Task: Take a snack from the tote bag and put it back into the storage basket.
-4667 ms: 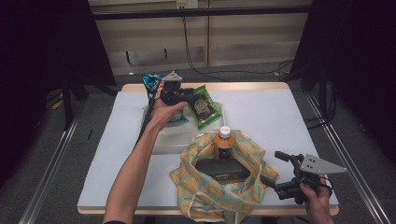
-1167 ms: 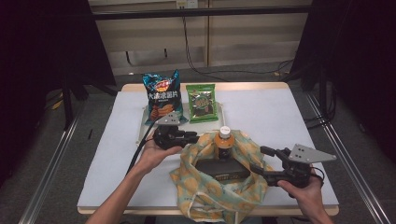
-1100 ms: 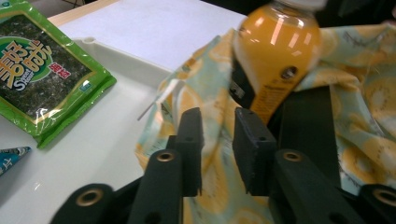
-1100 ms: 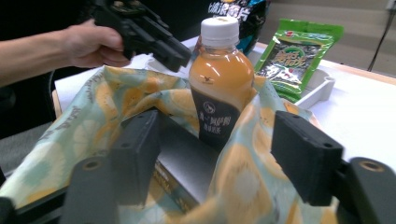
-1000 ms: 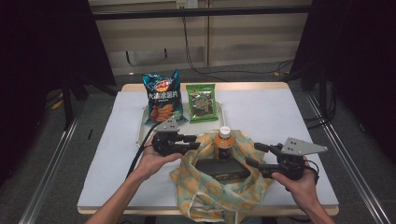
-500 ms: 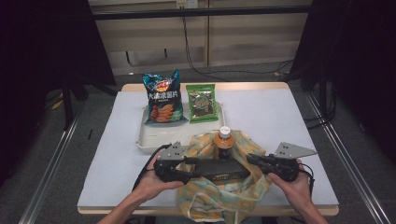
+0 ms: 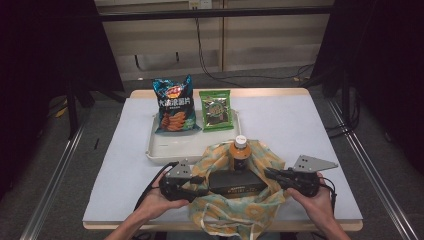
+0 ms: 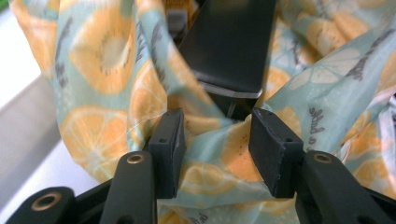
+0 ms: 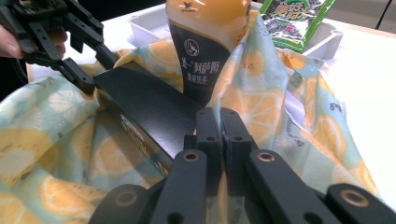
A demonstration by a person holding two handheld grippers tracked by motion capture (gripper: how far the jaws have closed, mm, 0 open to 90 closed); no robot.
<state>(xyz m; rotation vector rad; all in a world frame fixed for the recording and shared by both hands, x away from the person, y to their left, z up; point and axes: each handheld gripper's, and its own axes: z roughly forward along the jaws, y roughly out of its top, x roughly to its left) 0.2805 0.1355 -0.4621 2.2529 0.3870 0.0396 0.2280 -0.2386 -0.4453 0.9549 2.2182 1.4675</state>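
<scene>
My left claw (image 8: 217, 151) is released, jaws straddling a fold of the bag (image 8: 107, 88) at its left rim, cloth between the pads but not yet pinched. The bag lies at the desk's (image 7: 300, 125) near edge between my hands, holding a black box (image 7: 236, 183) whose long axis runs claw to claw, and a bottle (image 7: 240, 154) behind it. My right claw (image 9: 221, 135) is clenched on the bag's right rim.

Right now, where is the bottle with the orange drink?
In the high view the bottle stands upright inside the lemon-print bag near the table's front middle, just behind the black box and in front of the white tray.
</scene>
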